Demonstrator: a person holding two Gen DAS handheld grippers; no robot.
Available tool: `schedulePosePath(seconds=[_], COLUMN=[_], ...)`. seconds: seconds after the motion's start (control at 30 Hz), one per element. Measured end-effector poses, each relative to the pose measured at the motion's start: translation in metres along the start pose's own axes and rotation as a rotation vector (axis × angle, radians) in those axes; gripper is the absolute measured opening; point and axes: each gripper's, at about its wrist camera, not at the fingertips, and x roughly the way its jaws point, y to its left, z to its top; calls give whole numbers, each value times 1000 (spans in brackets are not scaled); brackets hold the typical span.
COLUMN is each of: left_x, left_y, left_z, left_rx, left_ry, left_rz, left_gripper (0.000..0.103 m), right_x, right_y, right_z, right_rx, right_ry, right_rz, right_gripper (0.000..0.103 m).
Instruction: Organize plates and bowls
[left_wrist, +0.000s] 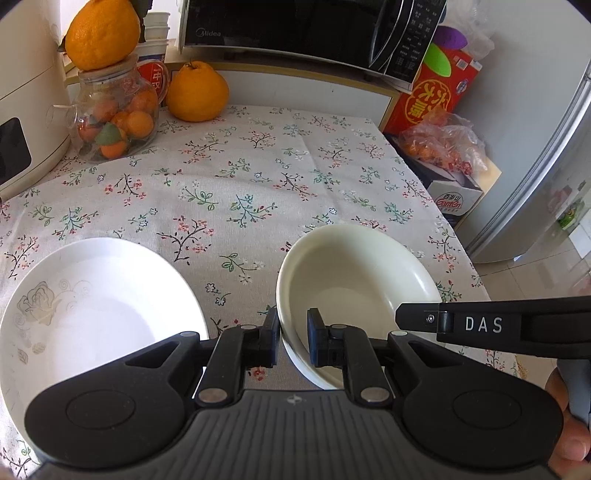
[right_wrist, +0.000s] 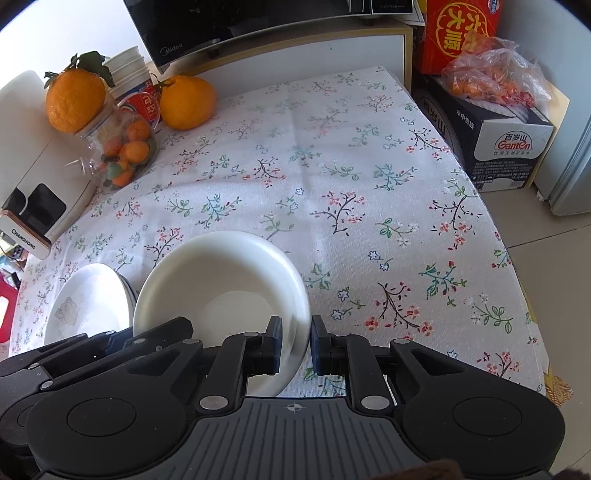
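A cream bowl (left_wrist: 354, 280) sits over the flowered tablecloth, near the front. My left gripper (left_wrist: 293, 325) is shut on the bowl's left rim, one pad inside and one outside. My right gripper (right_wrist: 295, 328) is shut on the bowl's (right_wrist: 221, 280) right rim in the same way. Its black arm, marked DAS, (left_wrist: 465, 325) reaches in from the right in the left wrist view. Left of the bowl lies a white plate with a grey rose print (left_wrist: 99, 306). In the right wrist view this plate (right_wrist: 88, 306) tops a low stack. I cannot tell whether the bowl touches the cloth.
At the back left stand a glass jar of small oranges (left_wrist: 110, 118), two big oranges (left_wrist: 195, 92), paper cups and a white appliance (left_wrist: 22, 110). A microwave (left_wrist: 295, 29) sits behind. Boxes and a bag of fruit (right_wrist: 495, 74) stand past the table's right edge (right_wrist: 491, 229).
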Motion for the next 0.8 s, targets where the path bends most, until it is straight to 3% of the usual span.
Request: schedulePosePath(seconds=[0.3,0.8], left_x=[-1,-18], left_y=[4,14], left_z=[0,2], left_rx=[-8,-19], left_ry=[-1,-55], left_rz=[4,13], left_gripper=[14,14], right_x=[1,-15], right_y=[9,33], right_z=[0,4], right_rx=[-17,-62], right_ry=[-5,-84], right_rz=[-9,-20], right_gripper=[16,16])
